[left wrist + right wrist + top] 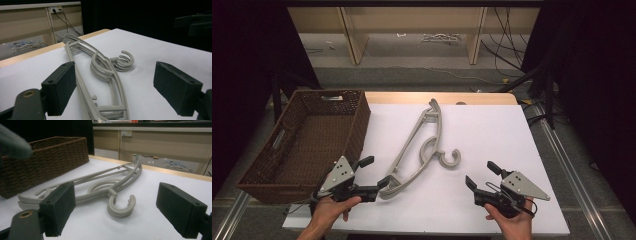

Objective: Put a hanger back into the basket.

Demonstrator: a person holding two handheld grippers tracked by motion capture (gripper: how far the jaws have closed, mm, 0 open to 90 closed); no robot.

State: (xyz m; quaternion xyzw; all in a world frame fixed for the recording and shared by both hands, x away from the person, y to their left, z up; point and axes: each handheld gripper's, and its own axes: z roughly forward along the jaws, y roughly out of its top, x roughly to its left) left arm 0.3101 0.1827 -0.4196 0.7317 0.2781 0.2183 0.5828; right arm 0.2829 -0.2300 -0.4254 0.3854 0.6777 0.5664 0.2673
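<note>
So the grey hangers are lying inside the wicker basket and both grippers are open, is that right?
Not quite. The grey hangers lie on the white table, beside the wicker basket, not in it; the high view shows this. The left gripper and the right gripper are both open, as you said.

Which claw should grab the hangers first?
Probably the left claw. It is open, and the near end of the grey hangers lies right at its tips. The right claw, also open, sits farther off, beyond the hook.
</note>
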